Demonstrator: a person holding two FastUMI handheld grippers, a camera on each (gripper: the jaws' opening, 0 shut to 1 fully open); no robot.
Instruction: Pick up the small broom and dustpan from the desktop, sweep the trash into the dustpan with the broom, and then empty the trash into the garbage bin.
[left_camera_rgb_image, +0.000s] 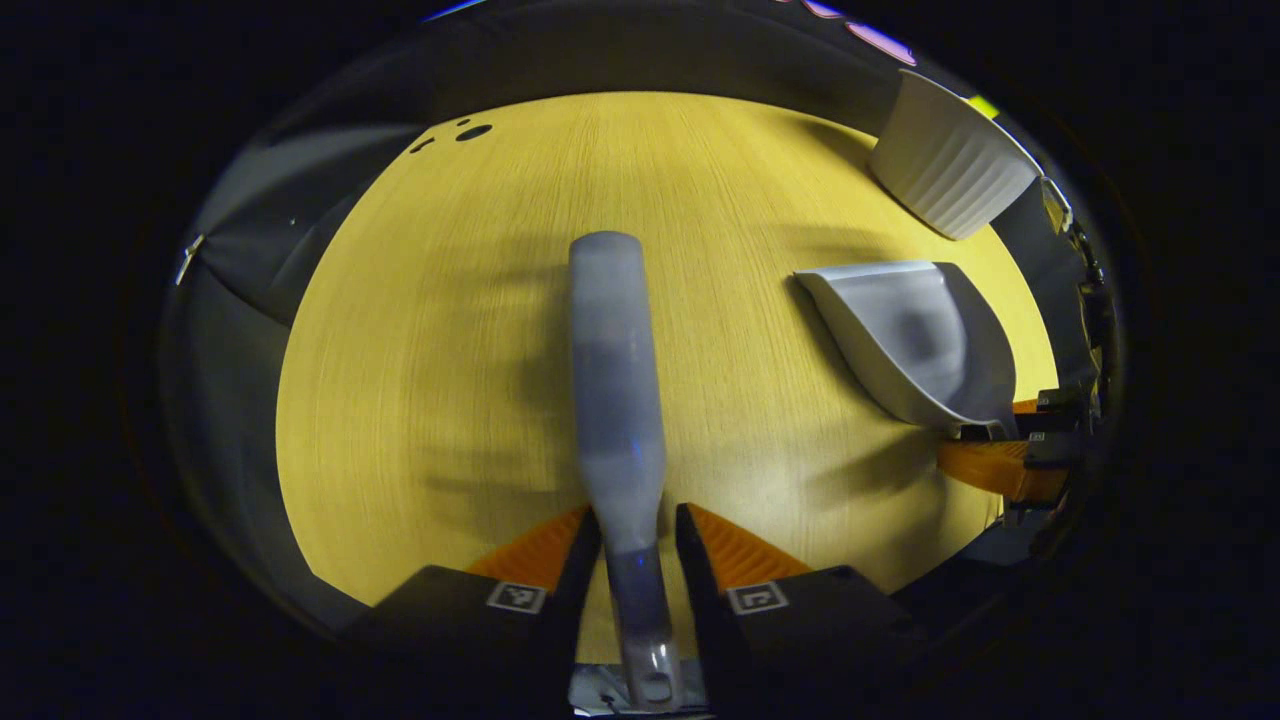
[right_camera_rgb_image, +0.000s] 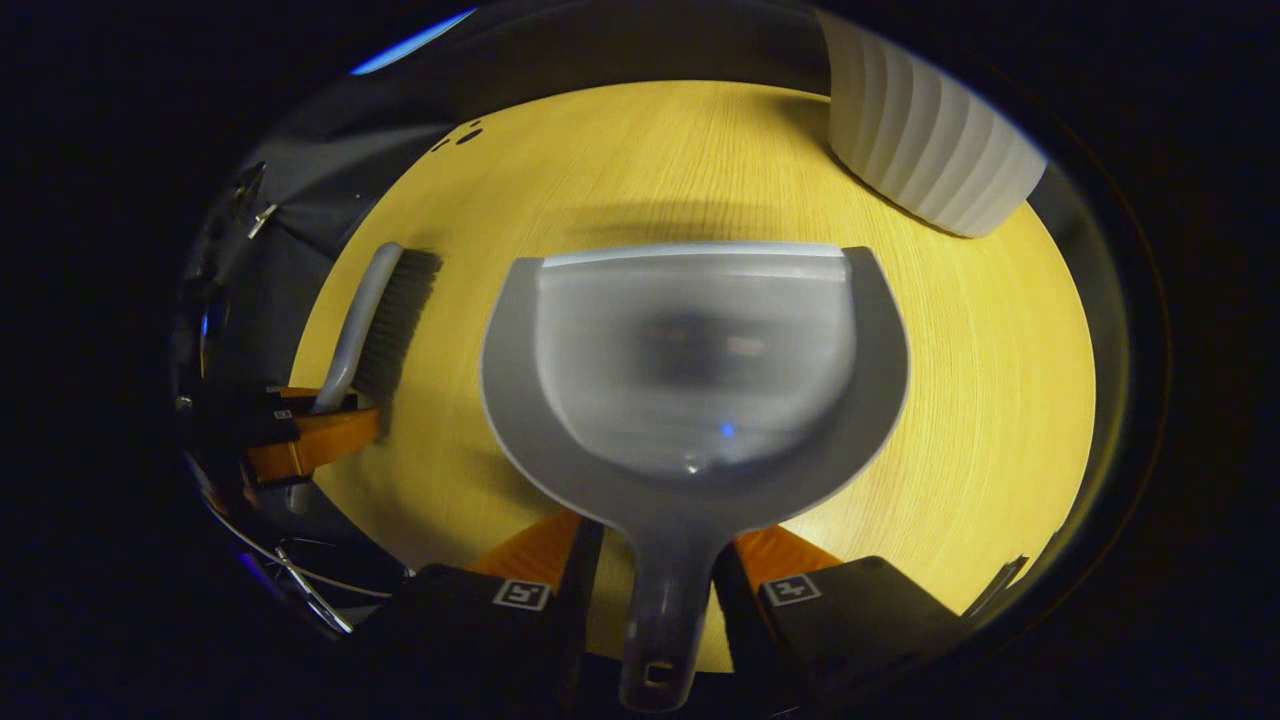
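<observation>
A grey broom (left_camera_rgb_image: 615, 380) runs straight ahead over the yellow desktop (left_camera_rgb_image: 450, 350), and my left gripper (left_camera_rgb_image: 638, 525) is shut on its handle. Off to the right lies the grey dustpan (left_camera_rgb_image: 915, 340), with the right gripper (left_camera_rgb_image: 1010, 450) at its handle. In the right gripper view my right gripper (right_camera_rgb_image: 655, 535) is shut on the handle of the dustpan (right_camera_rgb_image: 690, 360), whose mouth faces away. A blurred dark patch shows inside the pan. The broom (right_camera_rgb_image: 375, 310) is at the left, bristles toward the pan, held by the left gripper (right_camera_rgb_image: 310, 430).
A white ribbed garbage bin (left_camera_rgb_image: 950, 160) stands at the table's far right corner, also close ahead on the right as the bin (right_camera_rgb_image: 920, 140). Small dark bits (left_camera_rgb_image: 470, 132) lie near the table's far edge. Dark booth wall surrounds the table.
</observation>
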